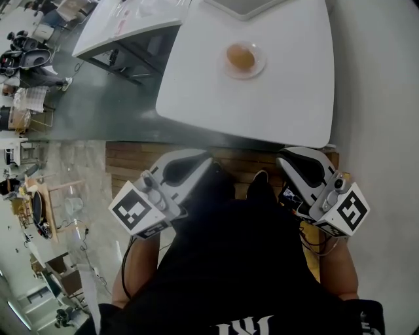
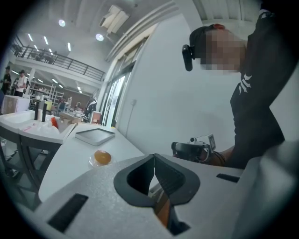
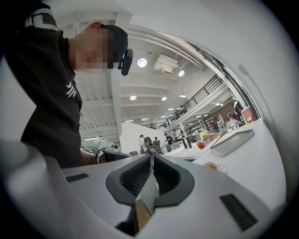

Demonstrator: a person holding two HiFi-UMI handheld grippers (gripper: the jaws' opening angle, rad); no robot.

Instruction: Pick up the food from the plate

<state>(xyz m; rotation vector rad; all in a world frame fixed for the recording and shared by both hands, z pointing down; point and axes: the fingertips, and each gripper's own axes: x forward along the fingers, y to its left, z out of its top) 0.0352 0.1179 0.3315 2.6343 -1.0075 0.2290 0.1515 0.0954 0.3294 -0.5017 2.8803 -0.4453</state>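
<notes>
On the white table (image 1: 288, 98), food (image 1: 240, 57) lies on its plate (image 1: 260, 66), untouched.

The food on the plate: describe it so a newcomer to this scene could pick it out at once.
Start at the big white table in front of the person. Toward its far side sits a small clear plate, holding a round orange-brown lump: the food. It is the table's only coloured thing; the tray beyond is flat and grey.
</notes>
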